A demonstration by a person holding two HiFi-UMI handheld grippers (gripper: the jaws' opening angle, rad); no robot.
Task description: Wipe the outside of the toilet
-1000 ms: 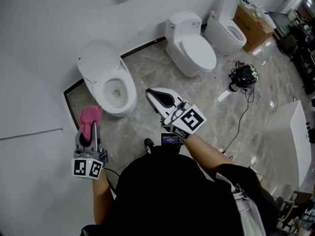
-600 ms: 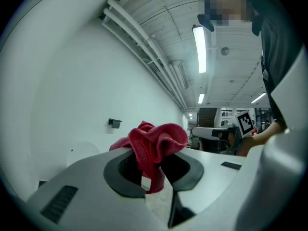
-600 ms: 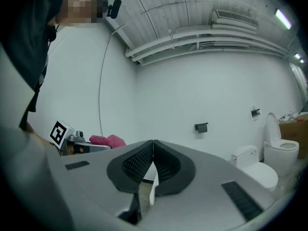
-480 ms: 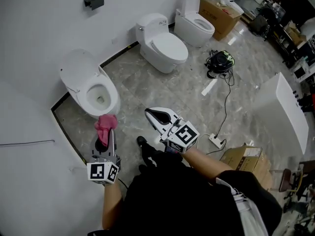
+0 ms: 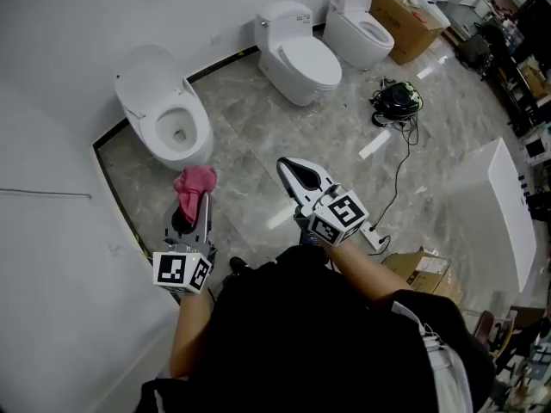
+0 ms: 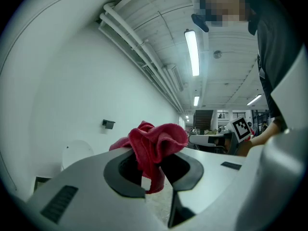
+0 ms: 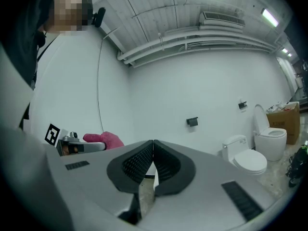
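Note:
Three white toilets stand along the wall. The nearest toilet has its lid up and its bowl open. My left gripper is shut on a pink-red cloth, held in the air just in front of that toilet, not touching it. In the left gripper view the cloth bunches between the jaws. My right gripper is shut with nothing in it, over the floor to the right of the cloth. In the right gripper view its pads meet, and the cloth shows at the left.
A second toilet with its lid down and a third toilet with its lid up stand further right. A cardboard box sits past them. A black helmet with a cable lies on the marble floor. A white panel and another box are at the right.
The view has shifted as the person moved. Both grippers stay shut and have drifted slightly right; the cloth remains just in front of the nearest toilet.

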